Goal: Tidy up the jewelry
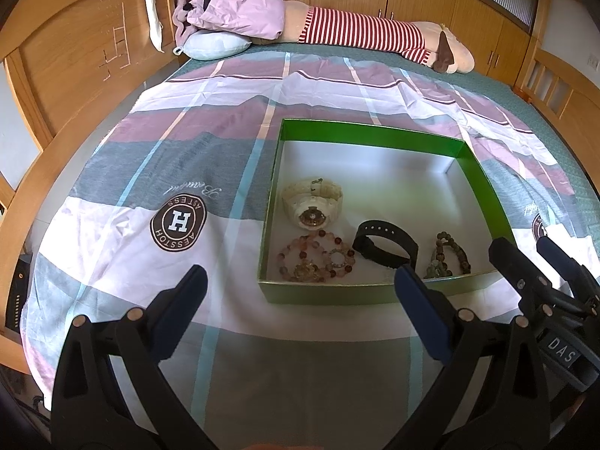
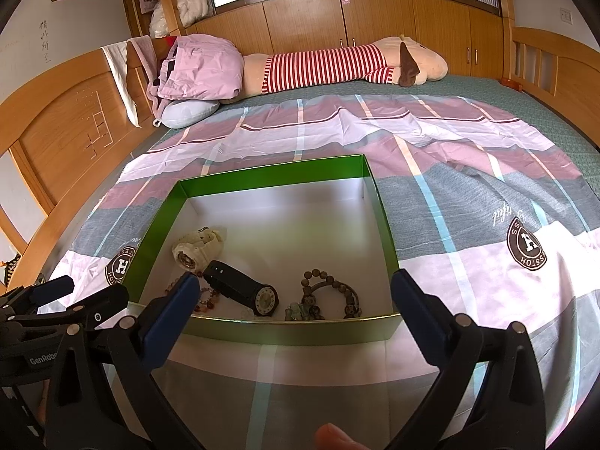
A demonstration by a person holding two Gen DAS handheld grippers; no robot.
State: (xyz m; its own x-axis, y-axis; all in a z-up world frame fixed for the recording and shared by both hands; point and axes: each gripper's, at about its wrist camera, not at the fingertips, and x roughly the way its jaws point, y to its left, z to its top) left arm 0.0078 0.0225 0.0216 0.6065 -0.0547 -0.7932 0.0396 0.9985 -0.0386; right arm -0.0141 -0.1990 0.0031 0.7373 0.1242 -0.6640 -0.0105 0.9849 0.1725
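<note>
Both grippers, left gripper (image 1: 300, 281) and right gripper (image 2: 292, 292), gape wide and hold nothing. Just ahead of the jaws sits the green box (image 1: 369, 133) on the bedspread (image 1: 150, 157), holding a white watch (image 1: 313, 202), black watch (image 1: 386, 242), pink bead bracelets (image 1: 315, 257) and brown bead bracelet (image 1: 450, 255).

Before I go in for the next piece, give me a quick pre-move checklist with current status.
1. Left gripper open and holding nothing: ok.
2. Right gripper open and holding nothing: ok.
3. Green box sits flat on the bedspread, top open: ok.
4. White watch, black watch, pink bead bracelets and brown bead bracelet all inside the box: ok.
5. Pieces lying apart from one another: not ok; the pink bracelets overlap, and the black watch crowds them in the right wrist view.
6. Jewelry left outside the box: cannot tell; none is visible on the bedspread.
</note>
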